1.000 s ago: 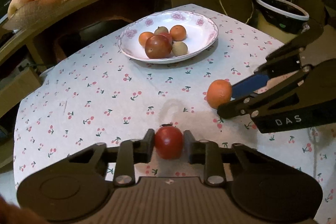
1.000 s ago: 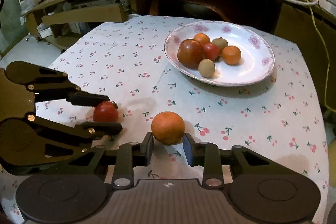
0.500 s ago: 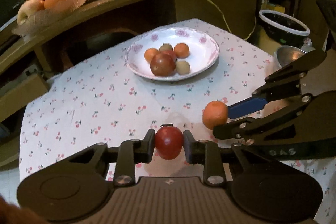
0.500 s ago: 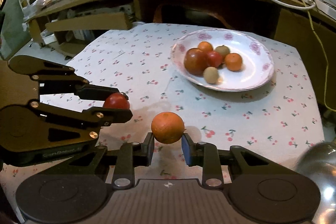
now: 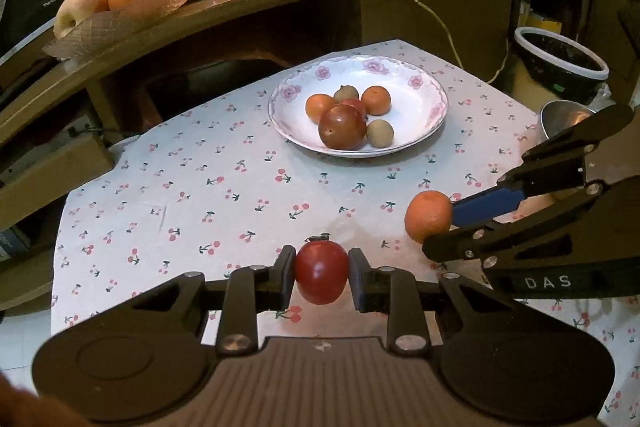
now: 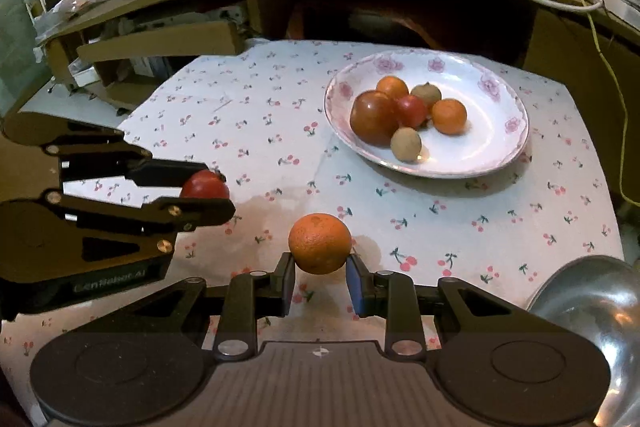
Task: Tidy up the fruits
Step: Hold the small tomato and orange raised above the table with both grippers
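Two fruits in hand: our left gripper (image 5: 321, 277) pinches a tomato (image 5: 321, 277), our right gripper (image 6: 320, 277) pinches an orange (image 6: 319, 243), both above the cloth (image 5: 224, 195). We judge them bound for the plate (image 5: 416, 95), where five fruits sit.

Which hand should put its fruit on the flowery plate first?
Probably the right. The right gripper is shut on the orange, and the plate looks a little nearer its side. The left gripper, shut on the red fruit, sits farther across the tablecloth.
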`<state>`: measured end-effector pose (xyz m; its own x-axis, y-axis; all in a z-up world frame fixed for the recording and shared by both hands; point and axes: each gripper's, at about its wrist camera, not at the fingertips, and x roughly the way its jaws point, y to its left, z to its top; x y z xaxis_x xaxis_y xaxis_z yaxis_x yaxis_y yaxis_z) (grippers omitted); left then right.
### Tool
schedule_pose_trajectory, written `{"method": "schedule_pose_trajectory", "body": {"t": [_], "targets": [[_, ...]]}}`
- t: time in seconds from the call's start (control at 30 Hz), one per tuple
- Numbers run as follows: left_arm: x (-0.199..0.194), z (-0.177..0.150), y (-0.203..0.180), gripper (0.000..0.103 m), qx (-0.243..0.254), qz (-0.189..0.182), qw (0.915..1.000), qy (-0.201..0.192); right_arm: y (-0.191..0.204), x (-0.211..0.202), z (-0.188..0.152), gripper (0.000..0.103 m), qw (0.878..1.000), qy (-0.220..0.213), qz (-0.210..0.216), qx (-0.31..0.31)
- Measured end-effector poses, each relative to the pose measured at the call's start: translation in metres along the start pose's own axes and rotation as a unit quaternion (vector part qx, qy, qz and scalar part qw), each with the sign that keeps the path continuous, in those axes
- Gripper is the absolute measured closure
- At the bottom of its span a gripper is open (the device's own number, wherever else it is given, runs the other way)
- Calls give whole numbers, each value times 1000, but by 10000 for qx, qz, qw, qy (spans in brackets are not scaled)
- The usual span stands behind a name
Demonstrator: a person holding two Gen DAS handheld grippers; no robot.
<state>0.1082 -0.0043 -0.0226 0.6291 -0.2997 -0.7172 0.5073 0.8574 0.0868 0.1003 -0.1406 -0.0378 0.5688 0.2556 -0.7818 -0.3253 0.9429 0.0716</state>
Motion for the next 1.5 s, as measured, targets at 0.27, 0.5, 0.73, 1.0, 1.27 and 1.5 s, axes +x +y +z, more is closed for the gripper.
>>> {"method": "schedule_pose_trajectory", "body": {"t": [0.27,0.5,0.73,1.0,1.27,1.5], "targets": [[2,3,0,70,38,55,10000,0,2,0,4,73,10000,-38,-34,-1],[3,2,1,70,56,82,9999,33,3,3,8,73,10000,-52,-65,7],[3,1,1,70,83,83,9999,37,7,8,7,73,10000,12,-43,-46],[3,1,3,70,52,98,9999,63,12,10,10,73,10000,17,-29,-90],[6,2,4,70,44,110,9999,88,12,12,10,73,10000,38,-45,-70],[4,3,7,70,-2,161,9999,51,15,13,12,73,9999,44,-87,-105]]}}
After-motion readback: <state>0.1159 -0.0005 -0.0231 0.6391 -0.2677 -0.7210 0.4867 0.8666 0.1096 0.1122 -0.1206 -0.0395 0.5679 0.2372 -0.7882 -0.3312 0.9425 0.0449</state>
